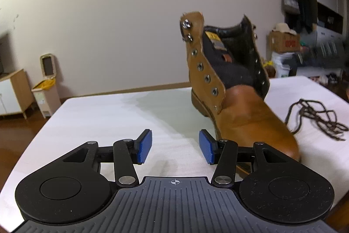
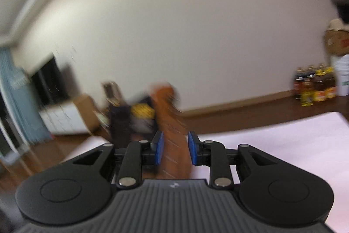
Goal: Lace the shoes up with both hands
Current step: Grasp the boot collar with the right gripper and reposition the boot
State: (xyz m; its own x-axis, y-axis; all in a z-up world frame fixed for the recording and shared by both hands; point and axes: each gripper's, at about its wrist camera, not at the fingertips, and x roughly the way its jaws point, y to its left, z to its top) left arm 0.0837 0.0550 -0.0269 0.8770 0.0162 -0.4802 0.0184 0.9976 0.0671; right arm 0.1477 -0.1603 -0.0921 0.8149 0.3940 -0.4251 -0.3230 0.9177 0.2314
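Note:
A tan leather boot with a black lining and metal eyelets stands unlaced on the white table, toe toward me, right of centre in the left wrist view. A loose dark brown lace lies in a pile on the table right of the boot. My left gripper is open and empty, low over the table just left of the boot's toe. In the blurred right wrist view the boot stands between the blue pads of my right gripper, which is partly open around it; contact cannot be told.
A bin with a yellow bag and a wooden cabinet stand on the floor at left. A cardboard box and clutter sit at right. Several bottles stand on the floor by the wall.

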